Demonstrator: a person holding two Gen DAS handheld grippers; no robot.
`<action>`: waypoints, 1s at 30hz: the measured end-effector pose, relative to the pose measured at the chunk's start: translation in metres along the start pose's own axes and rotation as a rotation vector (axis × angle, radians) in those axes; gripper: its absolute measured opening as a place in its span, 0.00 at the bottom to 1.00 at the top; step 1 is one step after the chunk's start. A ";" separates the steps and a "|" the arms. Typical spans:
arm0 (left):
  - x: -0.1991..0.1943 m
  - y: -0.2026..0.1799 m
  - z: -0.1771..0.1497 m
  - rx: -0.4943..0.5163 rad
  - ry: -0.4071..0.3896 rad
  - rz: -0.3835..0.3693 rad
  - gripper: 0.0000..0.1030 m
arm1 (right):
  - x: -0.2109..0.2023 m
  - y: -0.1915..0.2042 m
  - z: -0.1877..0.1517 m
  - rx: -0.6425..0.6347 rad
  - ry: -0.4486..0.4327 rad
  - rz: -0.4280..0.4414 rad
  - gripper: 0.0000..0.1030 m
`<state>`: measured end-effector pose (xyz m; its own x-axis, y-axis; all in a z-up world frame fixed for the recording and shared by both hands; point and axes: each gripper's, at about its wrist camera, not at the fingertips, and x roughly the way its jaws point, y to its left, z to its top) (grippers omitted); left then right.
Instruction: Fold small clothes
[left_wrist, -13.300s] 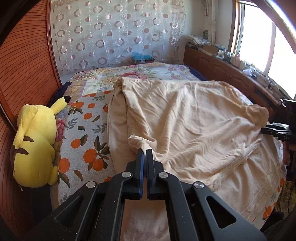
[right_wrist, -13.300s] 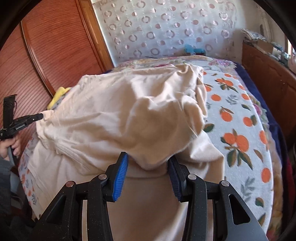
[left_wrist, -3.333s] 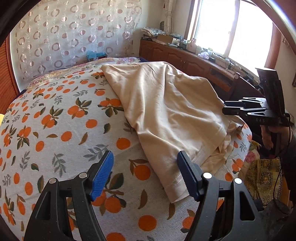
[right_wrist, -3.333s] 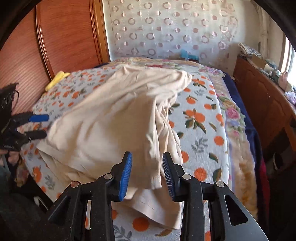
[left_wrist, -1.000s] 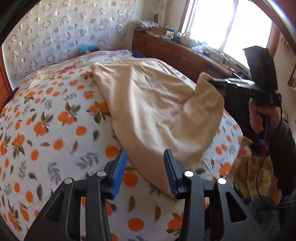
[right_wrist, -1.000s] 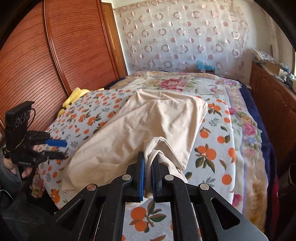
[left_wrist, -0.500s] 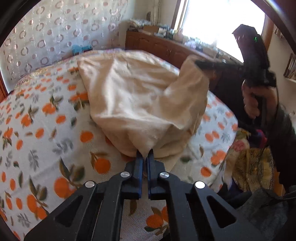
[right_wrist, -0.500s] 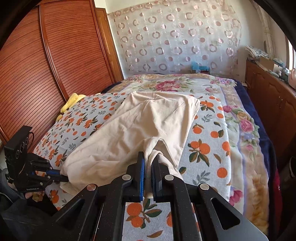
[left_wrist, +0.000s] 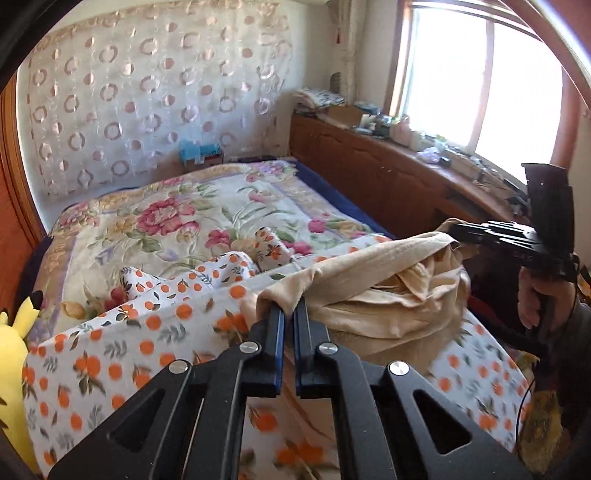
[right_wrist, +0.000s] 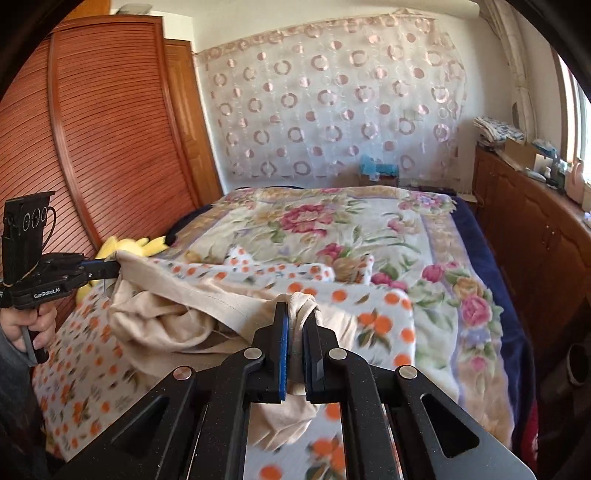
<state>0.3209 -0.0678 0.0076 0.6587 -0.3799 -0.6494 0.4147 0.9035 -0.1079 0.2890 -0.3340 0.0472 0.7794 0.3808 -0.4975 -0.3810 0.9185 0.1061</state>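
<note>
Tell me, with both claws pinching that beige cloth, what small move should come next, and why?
Probably carry both corners forward over the bed and lay them down. The left claw and right claw each clamp the beige garment, which hangs bunched between them above the orange-print sheet.

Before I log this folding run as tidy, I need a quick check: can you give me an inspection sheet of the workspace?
Surface: bed with a floral blanket; orange-print sheet rumpled across its near end.
Job's things: beige garment lifted off the sheet, stretched between both grippers, its middle sagging in folds.
Clutter: yellow plush toy at the bed's left edge; blue item by the curtain.
Grippers: left gripper shut on one garment edge; right gripper shut on the other.
Cables: a thin dark cable hangs below the right hand.
Surroundings: circle-pattern curtain, slatted wooden wardrobe, wooden cabinets under a cluttered window ledge.
</note>
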 end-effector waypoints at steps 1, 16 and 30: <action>0.015 0.007 0.004 -0.006 0.015 0.017 0.04 | 0.014 -0.004 0.005 0.006 0.017 -0.009 0.06; 0.041 0.013 -0.041 -0.005 0.143 -0.051 0.43 | 0.054 0.008 0.020 0.074 0.072 -0.121 0.42; 0.038 -0.025 -0.090 0.021 0.226 -0.122 0.35 | 0.051 0.063 -0.055 0.036 0.268 0.081 0.42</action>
<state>0.2791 -0.0871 -0.0816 0.4472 -0.4294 -0.7847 0.4969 0.8487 -0.1812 0.2775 -0.2627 -0.0187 0.5858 0.4157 -0.6957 -0.4150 0.8912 0.1830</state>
